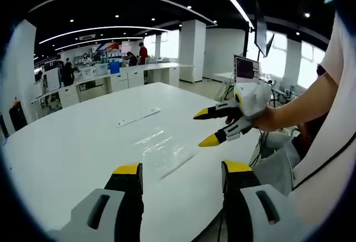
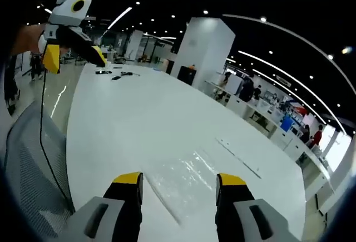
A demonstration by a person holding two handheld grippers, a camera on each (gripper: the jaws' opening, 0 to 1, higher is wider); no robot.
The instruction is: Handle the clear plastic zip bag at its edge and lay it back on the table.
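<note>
You are holding both claws above the white desk, and neither one is touching anything. In the left gripper view, your left claw is standing wide, its two yellow-tipped jaws rising from the bottom with a broad gap between them and nothing in that gap but the desk surface. The clear plastic zip bag is lying flat on the desk just ahead of those jaws, showing as a glossy, wrinkled patch with a straight edge running along its near side. Your right claw is coming in from the right of that view, hovering above the desk beside the bag's far corner, its yellow tips spread apart and empty, with your hand gripping it from behind.

In the right gripper view, the right claw is also gaping wide, and the zip bag is lying flat on the desk between and just beyond its jaws, its long edge running toward the lower part of the view. The left claw is showing at the upper left, held in the air above the desk's edge, tips parted and carrying nothing. A thin pale strip is lying on the desk past the bag, and a few small dark items are sitting at the far end.
</note>
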